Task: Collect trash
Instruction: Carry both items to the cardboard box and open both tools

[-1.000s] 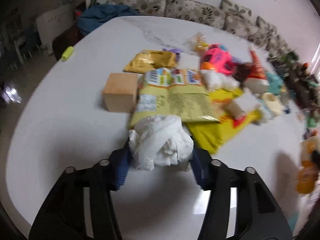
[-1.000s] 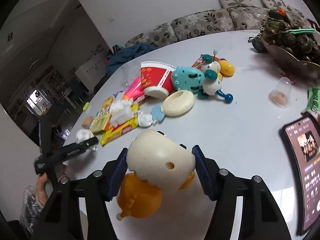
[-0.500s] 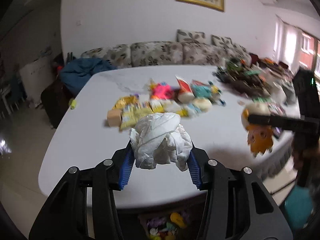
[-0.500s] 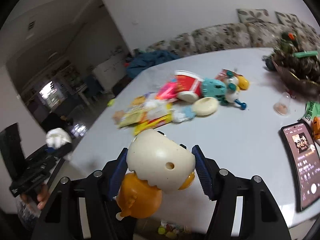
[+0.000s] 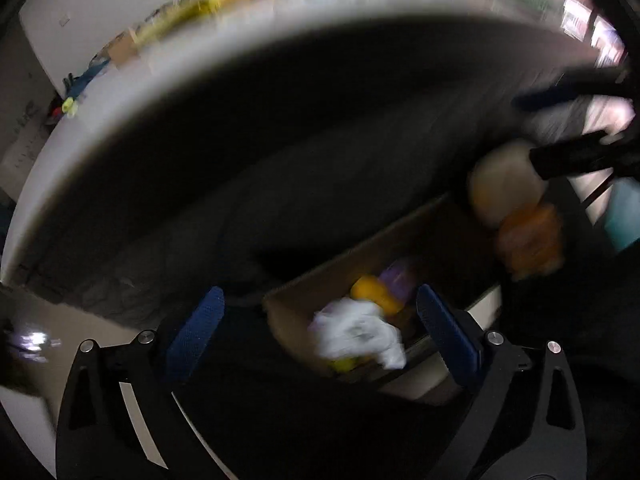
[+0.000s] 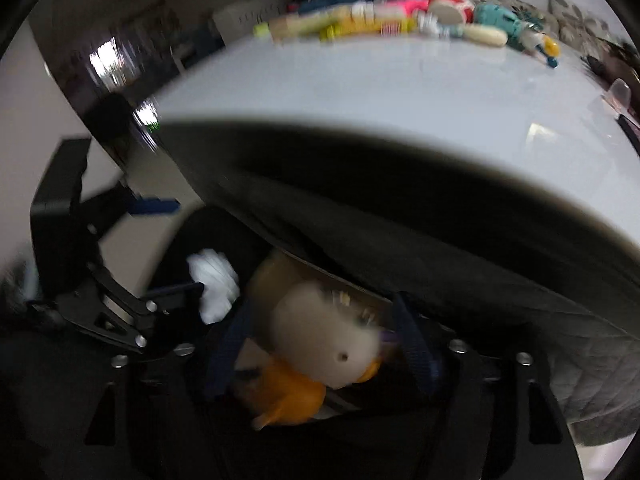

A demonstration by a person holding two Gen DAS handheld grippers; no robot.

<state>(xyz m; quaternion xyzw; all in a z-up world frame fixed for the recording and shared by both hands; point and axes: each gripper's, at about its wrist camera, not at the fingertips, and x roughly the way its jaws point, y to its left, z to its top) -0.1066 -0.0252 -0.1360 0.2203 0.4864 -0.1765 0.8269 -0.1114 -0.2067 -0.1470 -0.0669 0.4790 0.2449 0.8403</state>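
Two hand-held grippers opening over the cardboard box [image 5: 288, 312] beneath the bench [image 6: 400, 92]: left hand-held gripper [image 5: 316, 328] clear of the tissue wad [image 5: 356, 334], right hand-held gripper [image 6: 320, 344] around the egg toy [image 6: 320, 336].

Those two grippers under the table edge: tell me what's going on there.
A person is clearing the table with a gripper in each hand. The left gripper is opening, and the crumpled white tissue sits loose between its fingers, over a cardboard box that already holds a few things. The right gripper is also opening around a cream and orange toy at the same box. More clutter waits on the table.
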